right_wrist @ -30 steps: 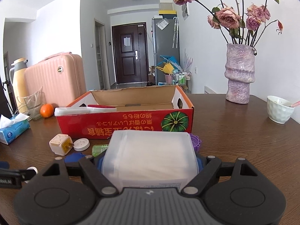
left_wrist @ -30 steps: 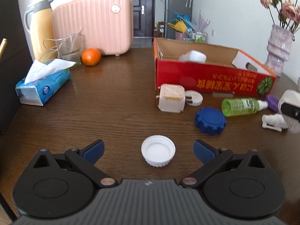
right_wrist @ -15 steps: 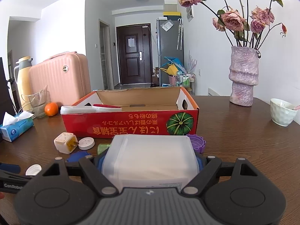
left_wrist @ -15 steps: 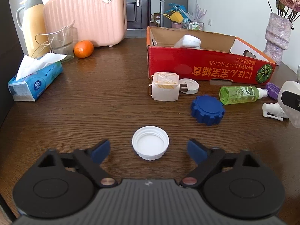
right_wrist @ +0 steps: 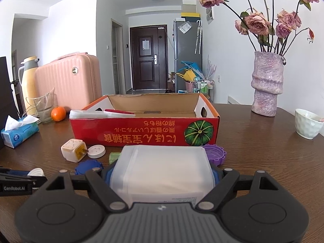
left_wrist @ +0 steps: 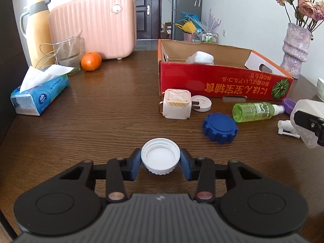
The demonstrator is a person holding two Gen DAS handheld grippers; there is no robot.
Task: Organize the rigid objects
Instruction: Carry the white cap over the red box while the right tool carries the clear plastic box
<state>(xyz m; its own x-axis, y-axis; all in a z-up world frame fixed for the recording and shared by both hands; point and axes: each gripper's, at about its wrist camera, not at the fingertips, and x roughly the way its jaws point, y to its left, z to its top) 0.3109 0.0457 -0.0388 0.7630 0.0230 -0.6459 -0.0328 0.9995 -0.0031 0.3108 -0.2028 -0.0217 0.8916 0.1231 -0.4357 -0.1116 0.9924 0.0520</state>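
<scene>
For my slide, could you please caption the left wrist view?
Left gripper shut on an upturned white cap on the wooden table, red cardboard box beyond.

White cap [left_wrist: 160, 160]: ribbed, open side up, on table. Translucent white tub [right_wrist: 162, 172]: rectangular, off the table, near the box front. Red box [left_wrist: 222, 81]: open top, white item inside at left. Beige plug cube [left_wrist: 177, 106], white disc [left_wrist: 200, 103], blue cap [left_wrist: 219, 129], green spray bottle on its side [left_wrist: 254, 111], purple cap [right_wrist: 214, 154]: all just in front of box.
</scene>
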